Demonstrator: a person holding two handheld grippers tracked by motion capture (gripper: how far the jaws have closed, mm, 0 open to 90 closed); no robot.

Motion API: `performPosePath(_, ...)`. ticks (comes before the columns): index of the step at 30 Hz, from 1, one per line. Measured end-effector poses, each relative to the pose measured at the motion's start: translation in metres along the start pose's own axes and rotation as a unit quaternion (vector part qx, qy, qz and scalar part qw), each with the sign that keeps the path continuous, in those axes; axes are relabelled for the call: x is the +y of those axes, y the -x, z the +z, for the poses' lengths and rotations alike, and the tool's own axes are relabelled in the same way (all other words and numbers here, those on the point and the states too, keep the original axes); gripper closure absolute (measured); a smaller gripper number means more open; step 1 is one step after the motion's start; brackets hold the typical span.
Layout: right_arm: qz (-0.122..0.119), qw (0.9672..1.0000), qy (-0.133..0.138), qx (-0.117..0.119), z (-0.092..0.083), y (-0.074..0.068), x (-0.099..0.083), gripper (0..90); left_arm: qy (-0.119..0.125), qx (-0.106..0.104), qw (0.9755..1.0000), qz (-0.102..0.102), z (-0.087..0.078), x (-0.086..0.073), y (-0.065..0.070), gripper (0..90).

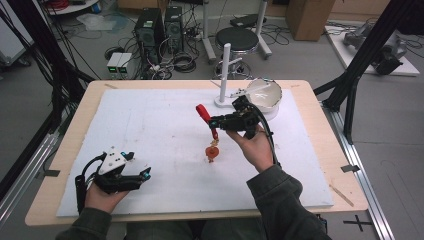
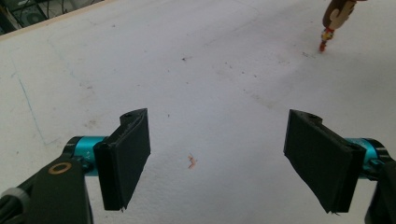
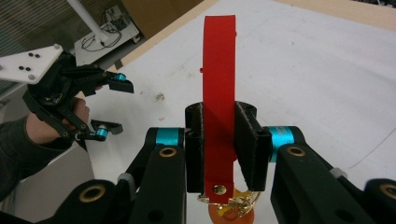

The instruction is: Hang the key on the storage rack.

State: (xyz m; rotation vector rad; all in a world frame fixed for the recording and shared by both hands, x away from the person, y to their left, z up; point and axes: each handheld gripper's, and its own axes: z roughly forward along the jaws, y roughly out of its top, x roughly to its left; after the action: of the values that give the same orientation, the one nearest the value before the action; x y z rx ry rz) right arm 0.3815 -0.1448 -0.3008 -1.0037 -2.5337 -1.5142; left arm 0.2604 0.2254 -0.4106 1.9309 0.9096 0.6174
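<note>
A red strap (image 3: 218, 84) with a gold ring and an orange charm (image 1: 212, 151) at its lower end is clamped between the jaws of my right gripper (image 3: 219, 140). In the high view the right gripper (image 1: 216, 122) is held above the middle of the white mat, with the red strap (image 1: 204, 113) sticking out to the left and the charm dangling just over the mat. My left gripper (image 1: 145, 173) rests at the near left of the mat, jaws wide apart and empty. The left gripper view shows its pads (image 2: 128, 156) over bare mat and the charm (image 2: 337, 14) far off.
A white post on a round base (image 1: 225, 70) and a white bowl (image 1: 265, 92) stand at the far right of the mat (image 1: 150, 125). The mat lies on a wooden table (image 1: 80, 115). Computers, cables and a stool crowd the floor beyond.
</note>
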Motion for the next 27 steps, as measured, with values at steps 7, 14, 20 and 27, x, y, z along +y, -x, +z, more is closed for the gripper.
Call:
performPosePath(7,0.003,1.0000,0.009,0.001,0.000,0.003,0.001,74.6,0.000,0.000,1.0000,0.002,0.000,0.000,0.000,23.0)
performPosePath(14,0.008,0.9998,0.015,0.000,-0.004,0.005,0.005,74.6,0.000,0.000,1.0000,0.000,0.000,0.000,0.000,23.0)
performPosePath(20,0.006,0.9997,0.021,-0.007,-0.006,0.008,0.011,74.6,0.000,0.000,1.0000,0.001,0.000,0.000,0.000,23.0)
performPosePath(27,0.009,0.9993,0.032,-0.018,-0.010,0.016,0.019,74.6,0.000,-0.001,1.0000,0.002,-0.001,0.000,0.000,23.0)
